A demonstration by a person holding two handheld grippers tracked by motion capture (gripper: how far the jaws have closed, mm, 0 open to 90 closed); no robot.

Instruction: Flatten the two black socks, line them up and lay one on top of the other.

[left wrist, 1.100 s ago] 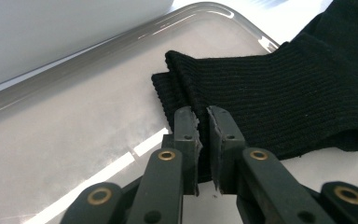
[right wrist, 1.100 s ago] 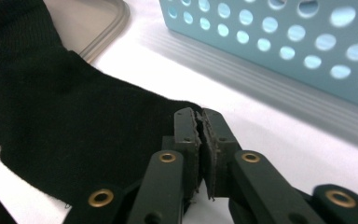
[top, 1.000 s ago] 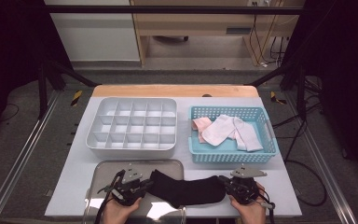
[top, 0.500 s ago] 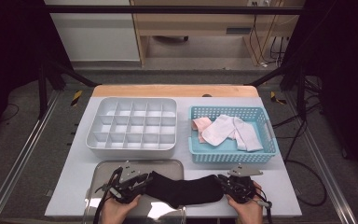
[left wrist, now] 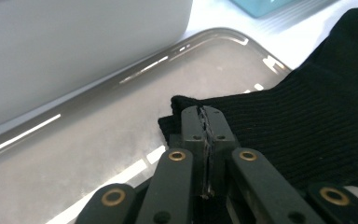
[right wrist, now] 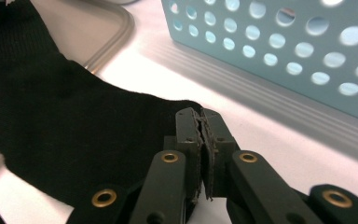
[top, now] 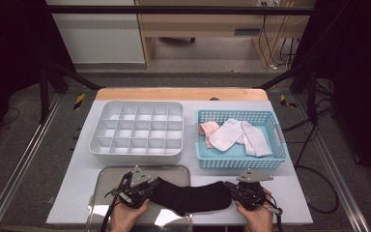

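The 2 grippers each pinch 1 end of the black sock (top: 191, 197), both having just closed their jaws on it. The left gripper (top: 147, 189) holds it over the steel tray (top: 107, 175); the right gripper (top: 232, 189) holds it near the blue basket (top: 280, 162). Both hands (top: 125, 216) lie low at the table's (top: 290, 198) near edge, facing inward.

Two hand-held grippers (left (top: 147, 189), right (top: 233, 189)) stretch a black sock (top: 191, 197).
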